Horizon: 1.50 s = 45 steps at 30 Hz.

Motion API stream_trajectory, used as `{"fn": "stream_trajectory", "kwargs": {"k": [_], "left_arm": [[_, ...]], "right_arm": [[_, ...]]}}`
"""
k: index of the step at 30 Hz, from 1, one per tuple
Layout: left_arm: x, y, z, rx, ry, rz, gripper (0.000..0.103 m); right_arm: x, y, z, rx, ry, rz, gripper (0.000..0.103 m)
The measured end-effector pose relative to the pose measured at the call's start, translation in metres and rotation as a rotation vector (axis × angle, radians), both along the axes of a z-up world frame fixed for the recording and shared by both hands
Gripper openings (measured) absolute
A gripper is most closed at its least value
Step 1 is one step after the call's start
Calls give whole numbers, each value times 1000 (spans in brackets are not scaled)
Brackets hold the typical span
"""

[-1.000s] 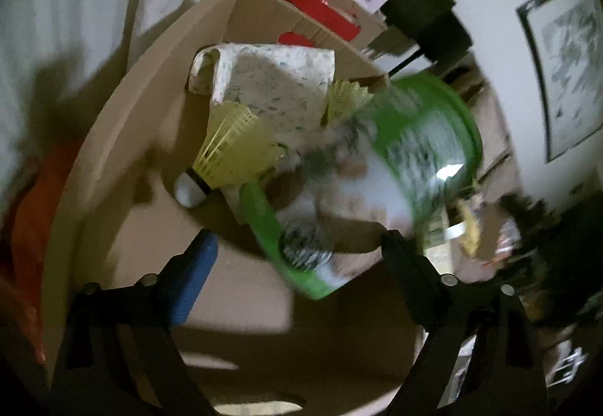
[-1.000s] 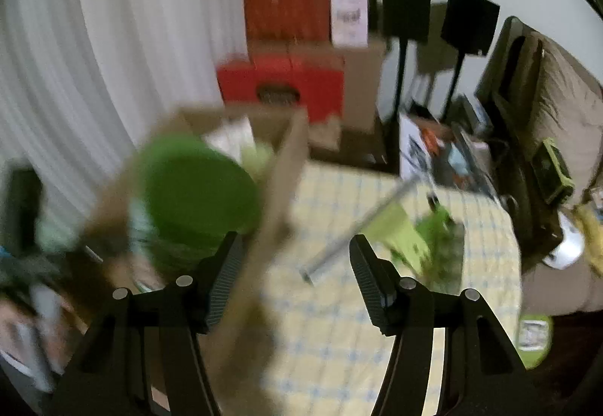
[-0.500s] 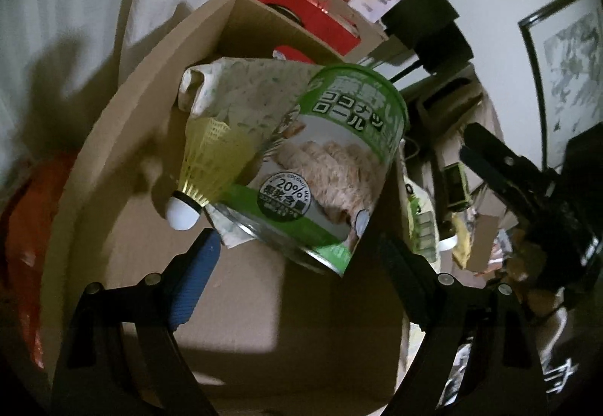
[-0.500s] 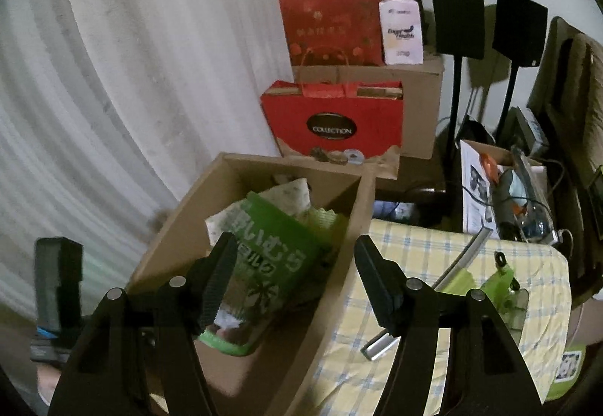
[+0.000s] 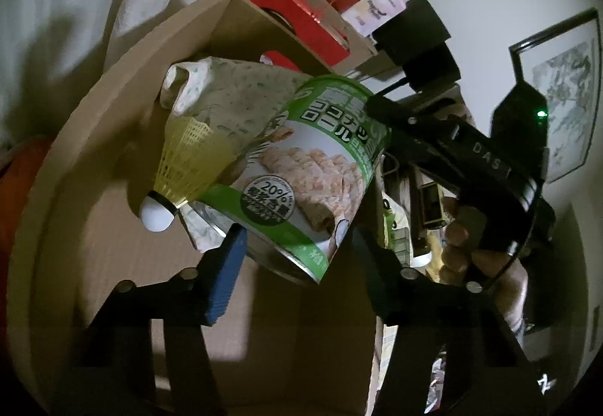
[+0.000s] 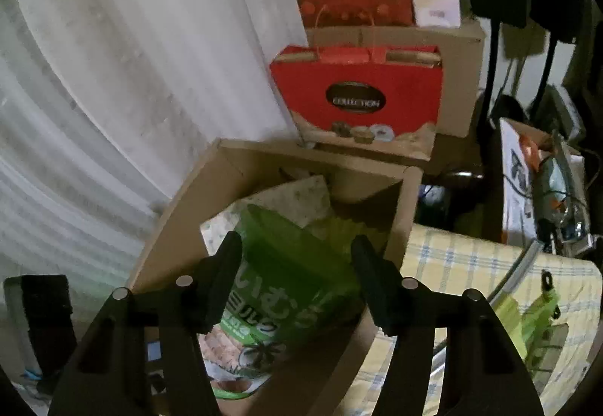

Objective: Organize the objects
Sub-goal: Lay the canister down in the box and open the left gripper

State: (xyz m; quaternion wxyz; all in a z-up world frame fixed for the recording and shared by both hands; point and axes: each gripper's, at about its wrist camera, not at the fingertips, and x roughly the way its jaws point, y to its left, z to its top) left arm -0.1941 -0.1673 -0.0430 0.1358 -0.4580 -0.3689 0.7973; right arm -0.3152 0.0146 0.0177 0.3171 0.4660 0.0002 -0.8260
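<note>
Right now the green can [image 5: 301, 175] lies tilted inside the cardboard box [image 5: 113, 159], against a speckled pouch [image 5: 241, 95] and a yellow shuttlecock [image 5: 184, 159]. Both grippers are closing: the left gripper [image 5: 297, 246] frames the can's bottom end, its pads apparently not pressing; the right gripper [image 6: 297, 280] hangs open above the can.

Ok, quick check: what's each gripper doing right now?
Left gripper: jaws closing, the can between them; whether the pads touch it cannot be told.
Right gripper: jaws closing above the can's green lid; no grip visible.
</note>
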Motion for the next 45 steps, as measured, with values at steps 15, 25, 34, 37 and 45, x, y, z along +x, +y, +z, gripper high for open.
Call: {"fn": "stream_trajectory", "kwargs": {"k": [15,25,34,37,45], "left_arm": [[24,-26,44,-124,86,39,53],[59,-45,63,-213,90,34,53],[73,-45,61,-231,77,19,53],[73,-45,58,-243,65,16,53],[81,-45,49,-278,41,14,53]], "right_arm": [[56,-14,22,-2,11,164,64],[133,-16,40,-39,2,174,64],[156,-3,15,-63,-88,129,63],[161,-2,4,-70,-119,126,63],[178,-4,-10,-63,-154,147,63]]}}
